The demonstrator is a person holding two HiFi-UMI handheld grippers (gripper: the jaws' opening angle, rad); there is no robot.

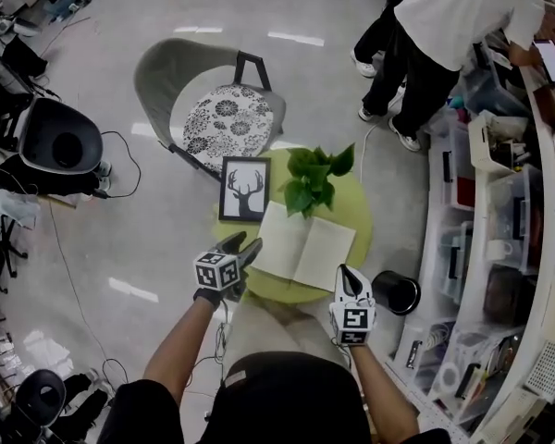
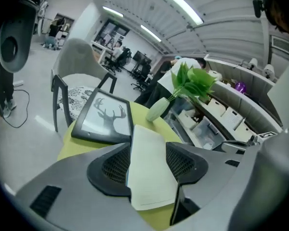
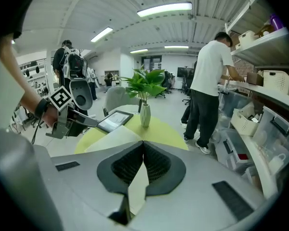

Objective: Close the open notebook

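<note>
- Two grippers hover at the near edge of the round lime-green table (image 1: 353, 202). The white open notebook (image 1: 305, 248) lies flat on it, nothing closed yet.
- Left gripper (image 1: 245, 245): jaws well apart, framing the left page, holding nothing.
- Right gripper (image 1: 346, 270): jaw tips together, empty, beside the right page.
- What's left, I'd say: catch one cover and fold it over.

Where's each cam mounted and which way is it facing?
Head view: on the person's head, steeply down at the green table, open notebook; both forearms, left gripper, right gripper show.
Left gripper view: on that gripper, along its parted jaws at notebook, deer picture.
Right gripper view: along its closed jaws toward the vase; left gripper shows.
Shared: all see notebook, deer picture.
</note>
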